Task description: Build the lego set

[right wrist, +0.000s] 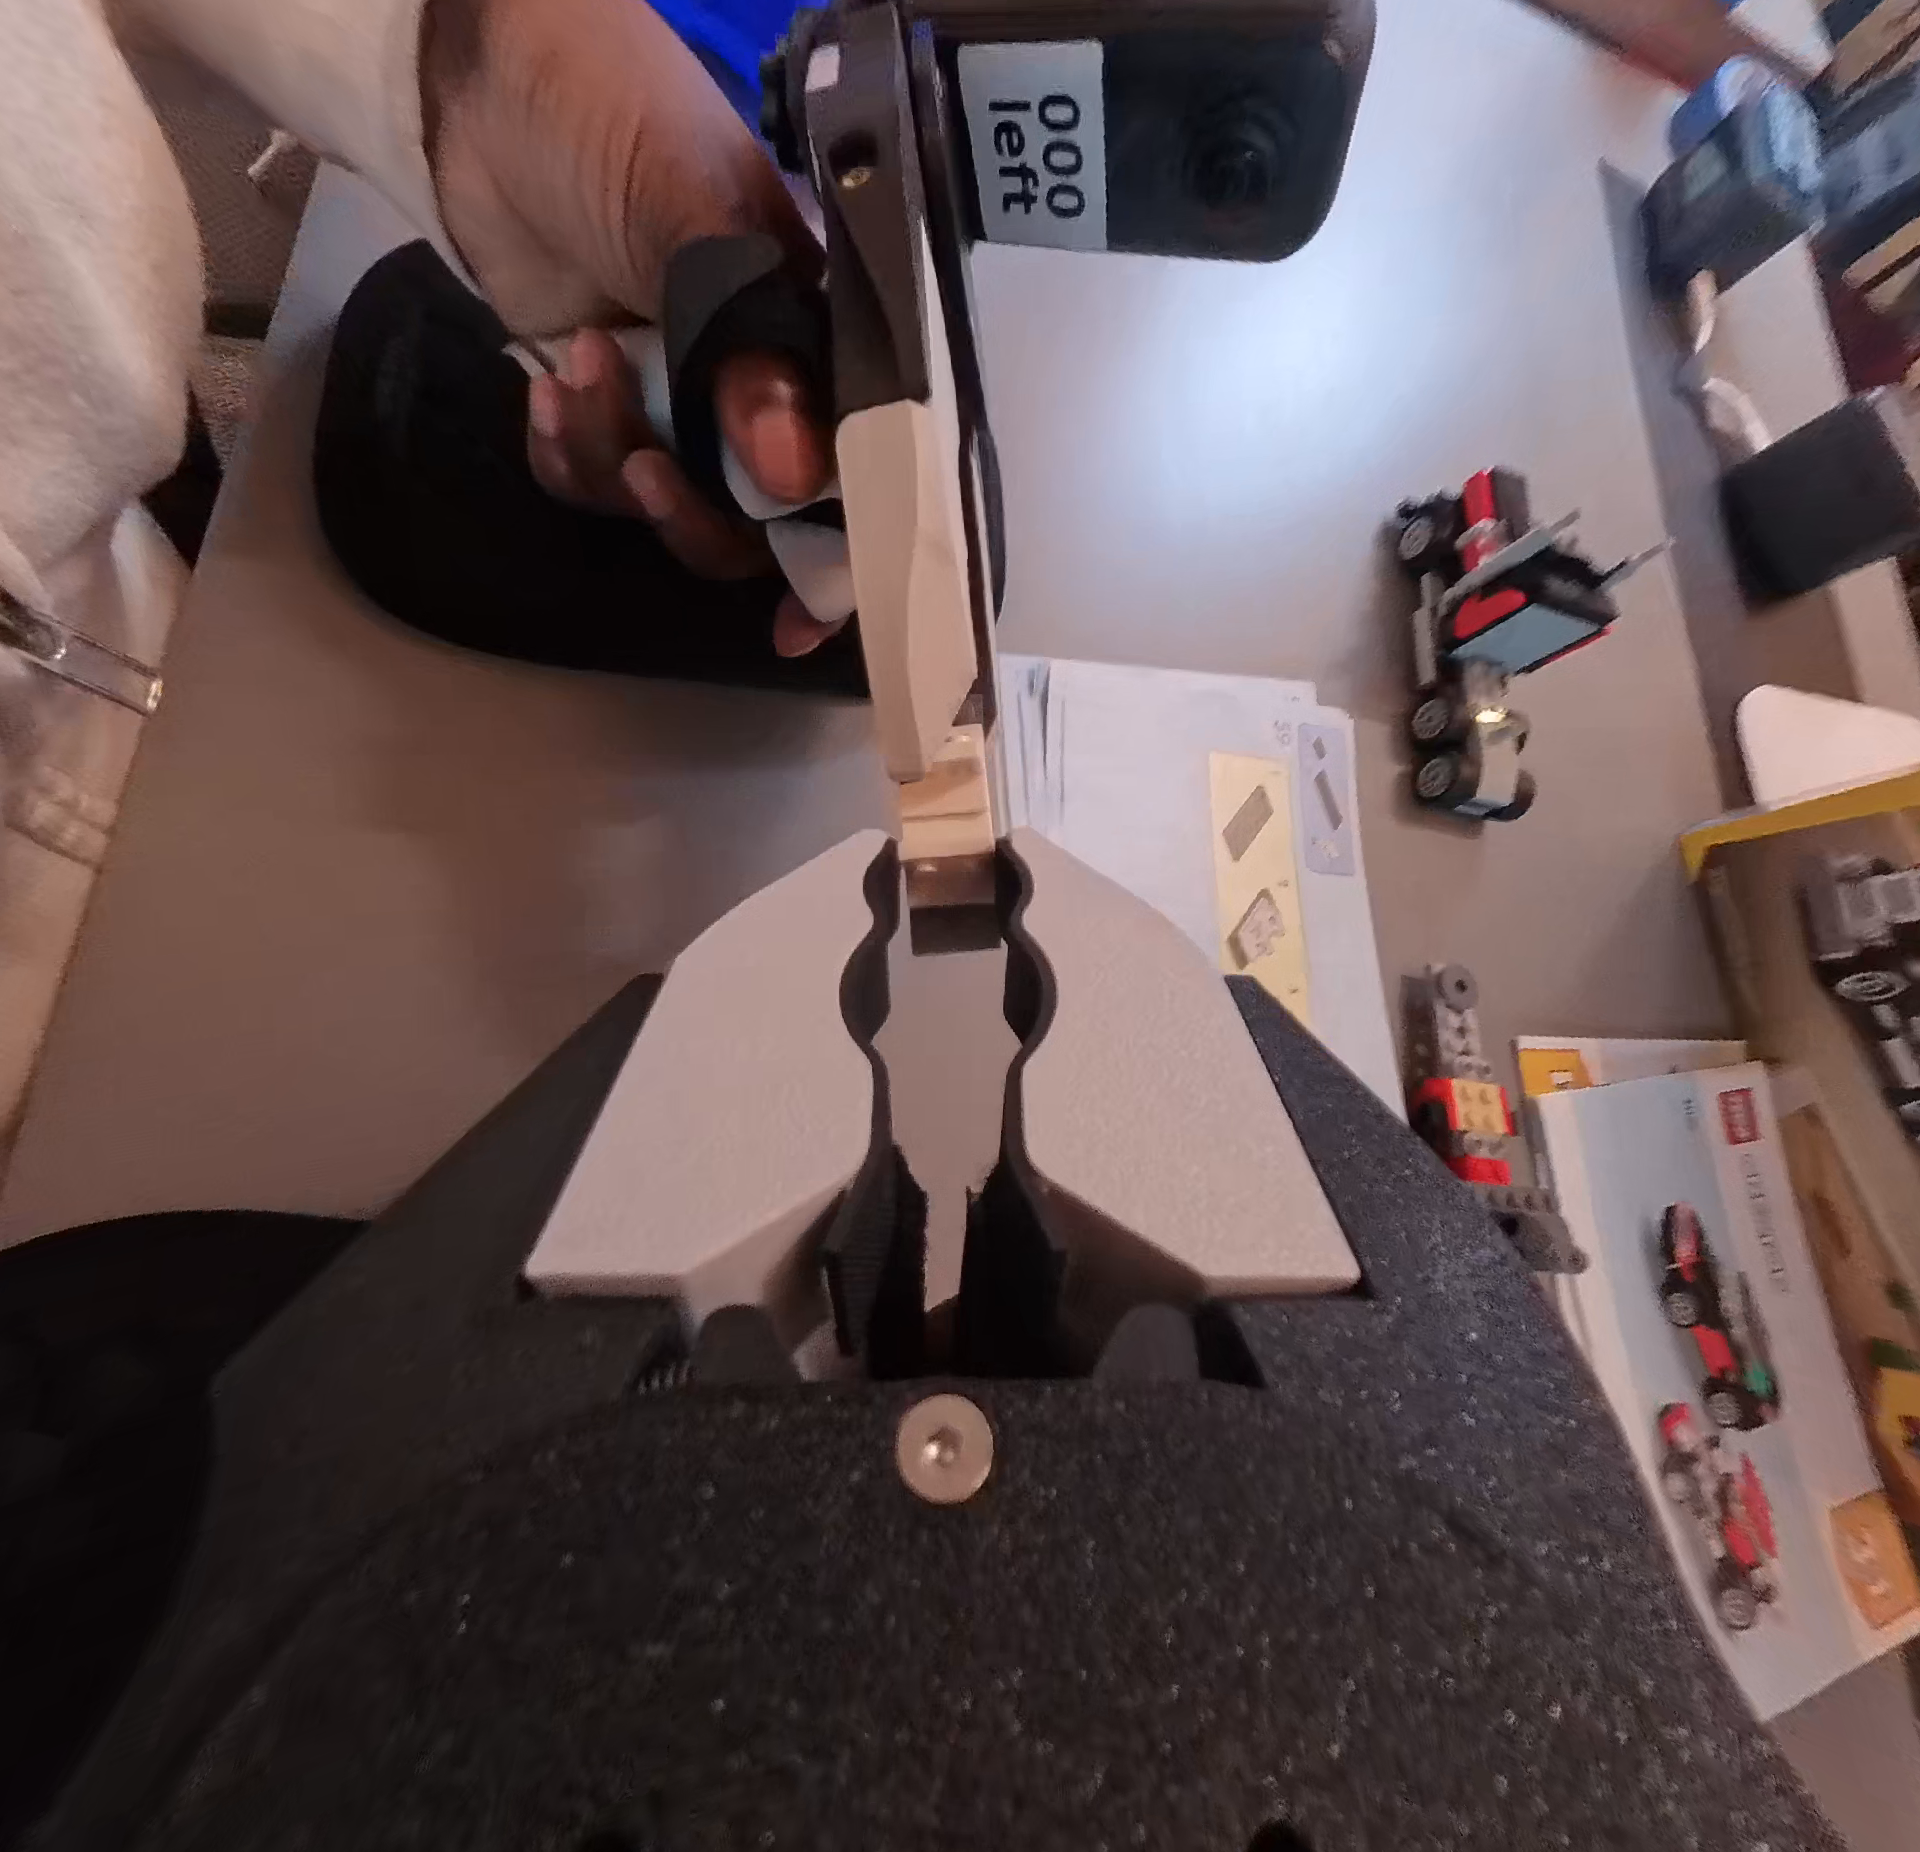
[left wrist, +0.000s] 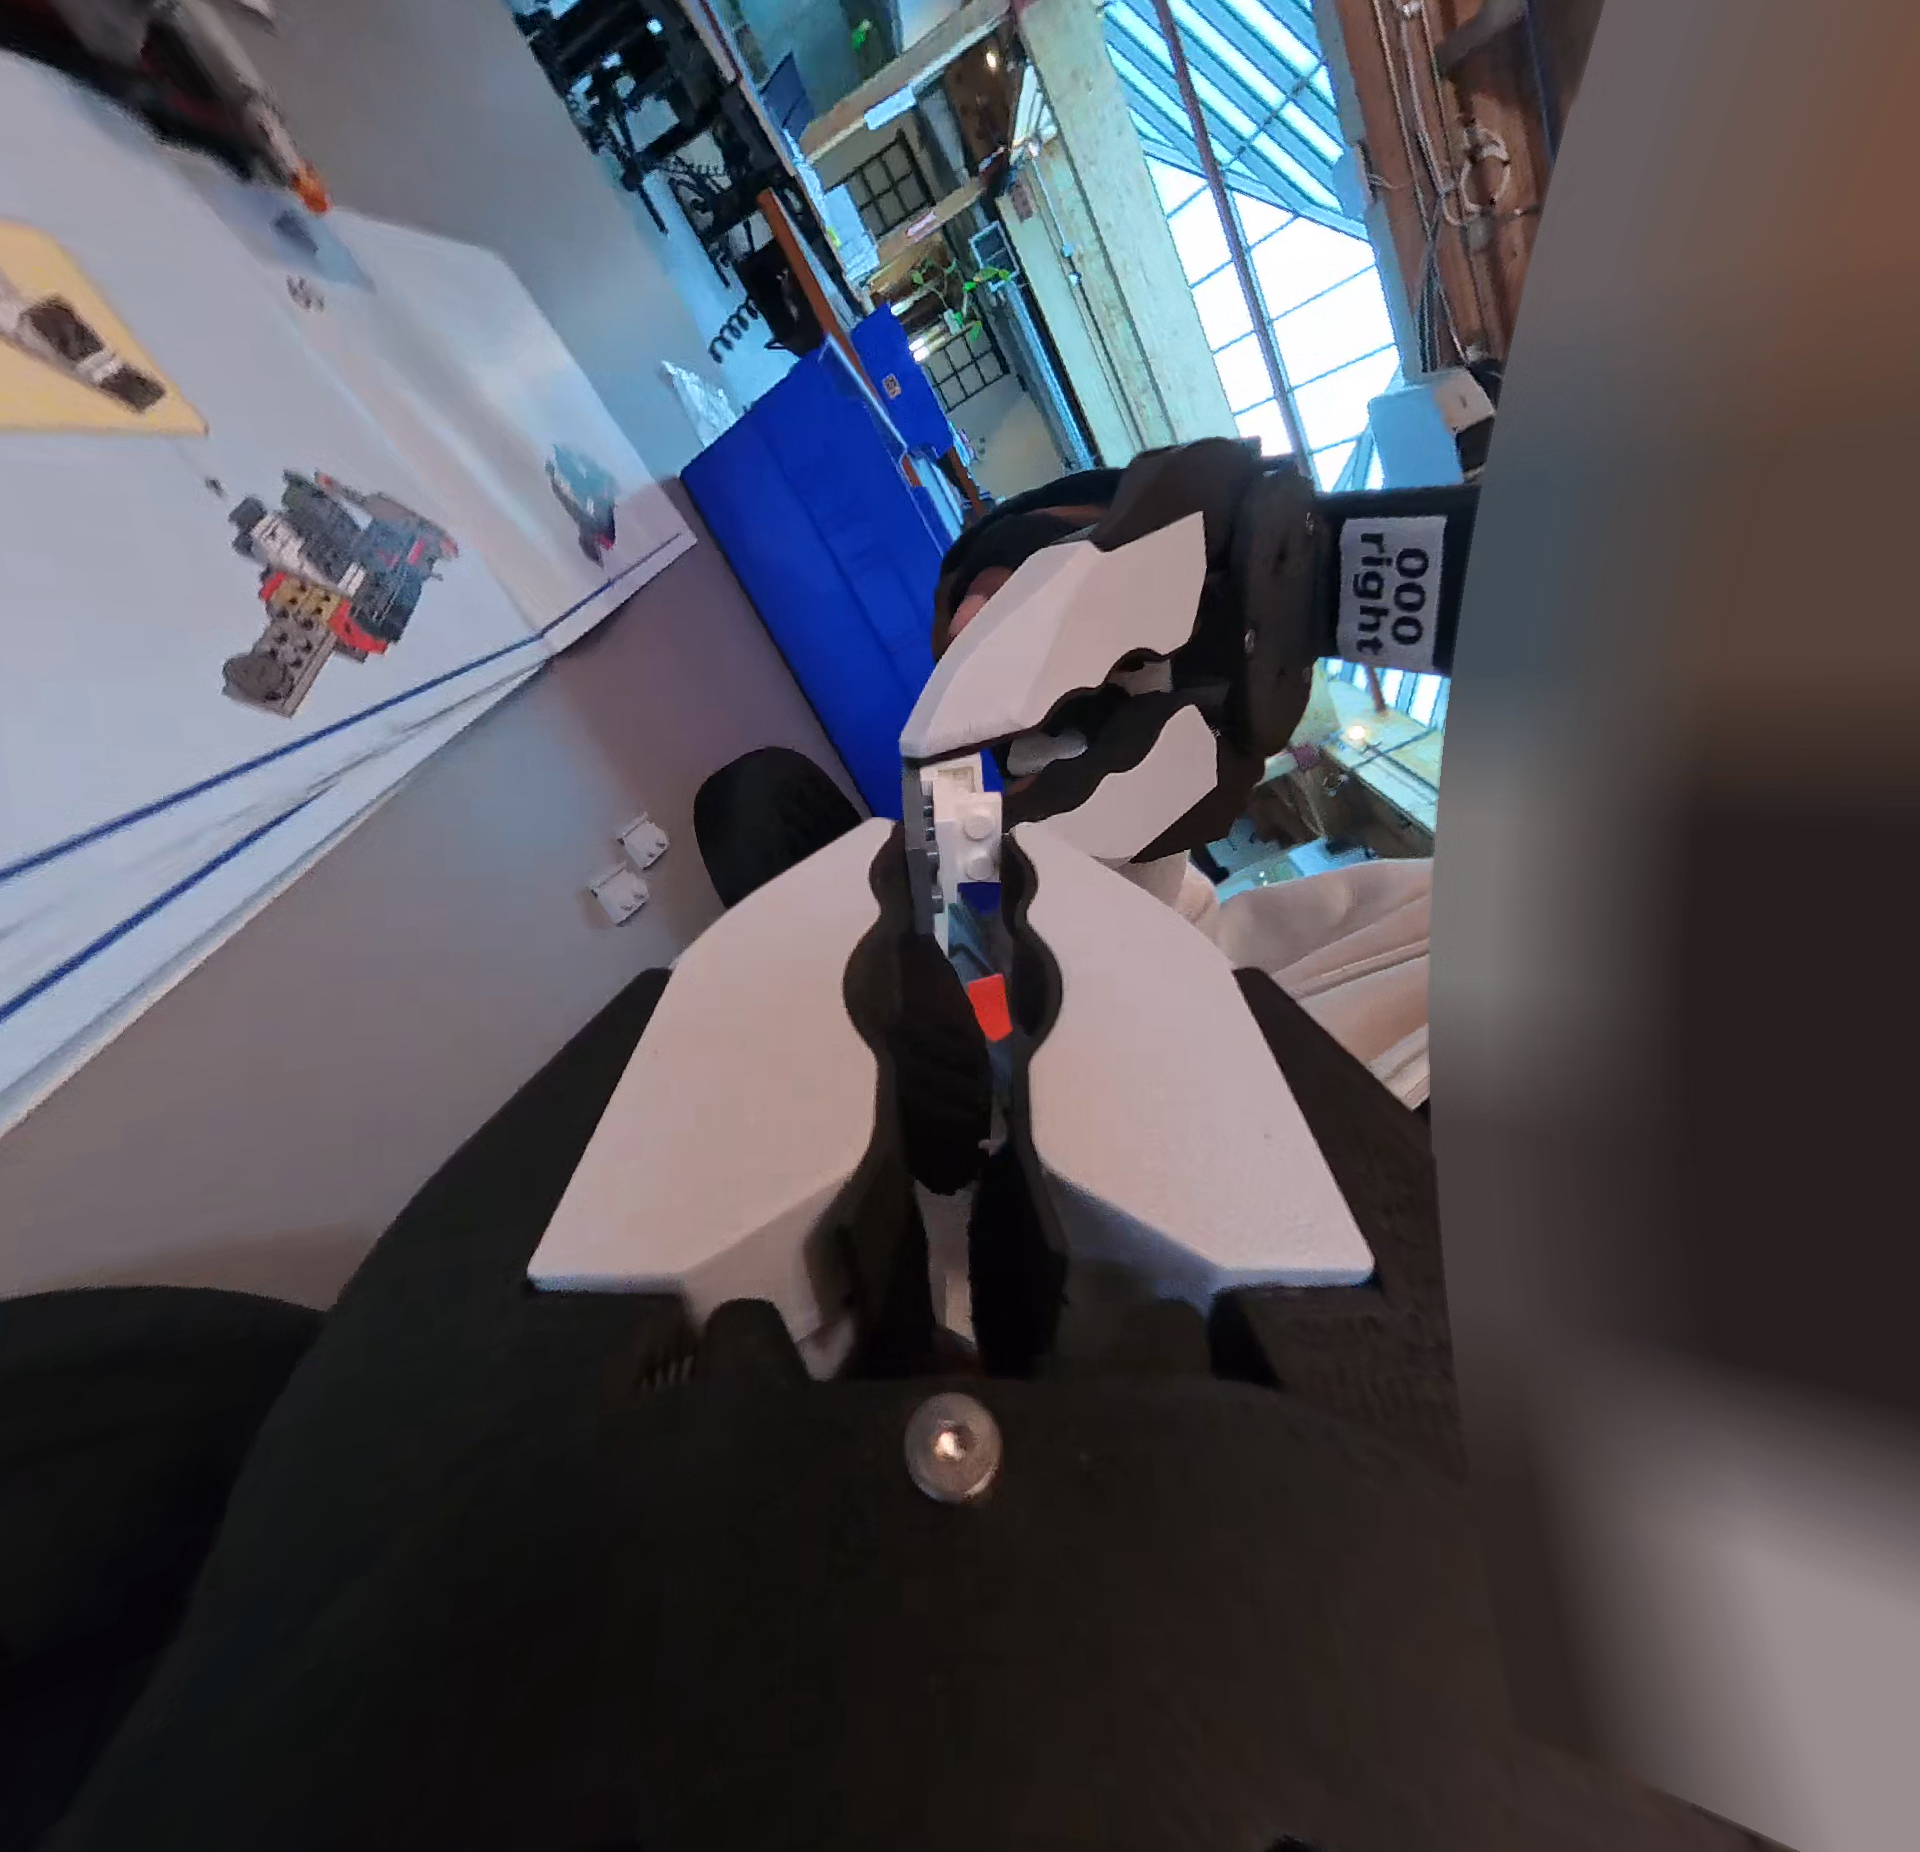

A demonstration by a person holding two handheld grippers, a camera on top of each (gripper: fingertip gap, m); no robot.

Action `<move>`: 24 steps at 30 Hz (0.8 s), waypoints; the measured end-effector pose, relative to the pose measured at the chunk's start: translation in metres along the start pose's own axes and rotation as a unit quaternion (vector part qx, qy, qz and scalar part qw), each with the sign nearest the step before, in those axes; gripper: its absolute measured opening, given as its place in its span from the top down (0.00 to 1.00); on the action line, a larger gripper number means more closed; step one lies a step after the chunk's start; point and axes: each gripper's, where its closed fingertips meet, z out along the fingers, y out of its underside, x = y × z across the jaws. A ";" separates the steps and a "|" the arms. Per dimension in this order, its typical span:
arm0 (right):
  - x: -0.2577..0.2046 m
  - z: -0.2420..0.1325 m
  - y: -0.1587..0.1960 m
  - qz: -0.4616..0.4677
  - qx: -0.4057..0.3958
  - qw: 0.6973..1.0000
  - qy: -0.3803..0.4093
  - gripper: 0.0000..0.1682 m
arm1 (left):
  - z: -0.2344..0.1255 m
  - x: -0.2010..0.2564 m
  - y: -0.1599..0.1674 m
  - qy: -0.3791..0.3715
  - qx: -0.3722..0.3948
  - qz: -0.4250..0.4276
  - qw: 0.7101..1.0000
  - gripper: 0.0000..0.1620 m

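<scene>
Left gripper (left wrist: 951, 846) fingers are clamping the grey-white lego subassembly (left wrist: 961, 836) above the worktop (right wrist: 416, 867); right gripper (right wrist: 948, 857) fingers are pinching its pale plate (right wrist: 943, 815). Risk: skewed squeeze popping bricks loose.

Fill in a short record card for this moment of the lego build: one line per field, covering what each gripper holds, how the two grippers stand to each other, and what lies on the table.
left gripper: shut on a small lego assembly of white, grey, blue and red pieces
right gripper: shut on a dark piece at its fingertips
meeting: tips of both grippers come together at the assembly, above the table
hand: grips the left gripper's handle
table: open instruction booklet, built lego truck, partly built red and grey model
</scene>
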 end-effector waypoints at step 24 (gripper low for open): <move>-0.009 -0.047 -0.065 0.162 0.359 0.917 -0.065 0.90 | 0.002 0.060 0.003 -0.049 -0.025 0.505 0.862 0.91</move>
